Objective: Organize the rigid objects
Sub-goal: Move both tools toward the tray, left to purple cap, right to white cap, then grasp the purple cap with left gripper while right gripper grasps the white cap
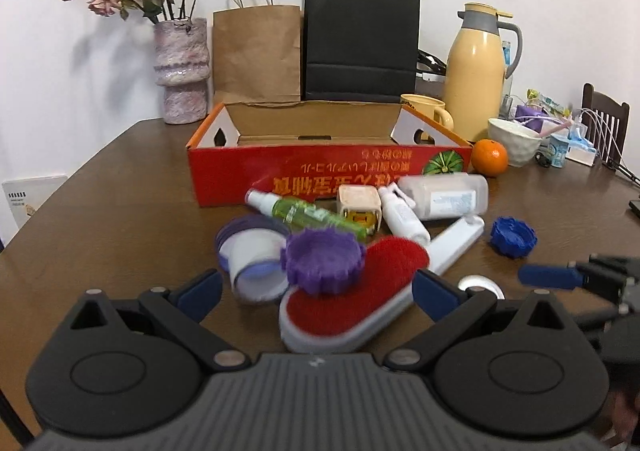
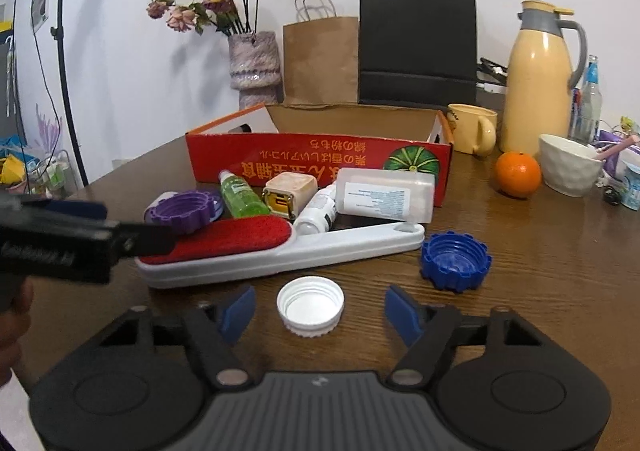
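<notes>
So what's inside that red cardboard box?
Only bare brown walls show inside the red cardboard box; nothing sticks up above its rim. Its front wall hides the floor in both views, so low items could be unseen.

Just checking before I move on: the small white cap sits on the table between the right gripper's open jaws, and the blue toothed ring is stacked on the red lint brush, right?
Not quite. The blue toothed ring lies on the table beside the brush handle, as the right wrist view shows. The purple ring rests on the red lint brush. The white cap is between the right gripper's open jaws.
</notes>
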The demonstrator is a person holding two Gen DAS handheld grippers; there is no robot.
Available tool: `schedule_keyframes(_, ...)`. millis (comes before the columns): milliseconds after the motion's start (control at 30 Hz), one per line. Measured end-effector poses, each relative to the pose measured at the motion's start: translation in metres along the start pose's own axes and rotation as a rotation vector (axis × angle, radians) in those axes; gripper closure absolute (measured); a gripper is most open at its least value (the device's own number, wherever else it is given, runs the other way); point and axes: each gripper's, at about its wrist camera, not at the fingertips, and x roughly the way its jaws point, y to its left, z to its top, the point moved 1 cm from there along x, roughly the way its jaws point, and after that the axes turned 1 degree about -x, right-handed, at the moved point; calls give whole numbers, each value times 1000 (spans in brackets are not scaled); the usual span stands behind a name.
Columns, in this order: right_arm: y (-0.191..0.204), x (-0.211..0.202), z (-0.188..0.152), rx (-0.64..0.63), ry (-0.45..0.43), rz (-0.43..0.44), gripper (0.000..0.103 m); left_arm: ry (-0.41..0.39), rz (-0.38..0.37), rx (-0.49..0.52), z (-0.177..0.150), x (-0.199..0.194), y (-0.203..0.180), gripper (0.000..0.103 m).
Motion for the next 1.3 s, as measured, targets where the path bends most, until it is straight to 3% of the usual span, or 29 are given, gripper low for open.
schedule_keyframes(33, 0, 2, 0, 2, 4, 3, 36, 0, 1, -7, 3, 5, 0, 4)
schedule_keyframes(100, 1, 6, -2, 0, 12, 5, 41, 14, 14, -19, 5, 13, -1, 22)
schedule_keyframes(167, 2, 8, -3, 0, 20, 1, 52, 41, 13, -20, 5, 23, -4, 35)
schedule_keyframes(233, 0, 11, -5, 17, 31, 4, 62, 63, 14, -33, 3, 30, -7, 42)
schedule_keyframes(300, -3, 10, -6, 27, 28, 7, 64, 53, 16, -44, 3, 32, -8, 48)
schedule_keyframes(700, 0, -3, -3, 22, 0, 24, 64, 8, 35, -45, 7, 7, -10, 49)
schedule_keyframes(1167, 8, -101, 8, -9, -169, -25, 64, -154, 62, -43, 5, -98, -13, 49)
schedule_keyframes(1300, 10, -117, 5, -20, -183, -33, 64, -184, 66, -45, 2, -119, -14, 49)
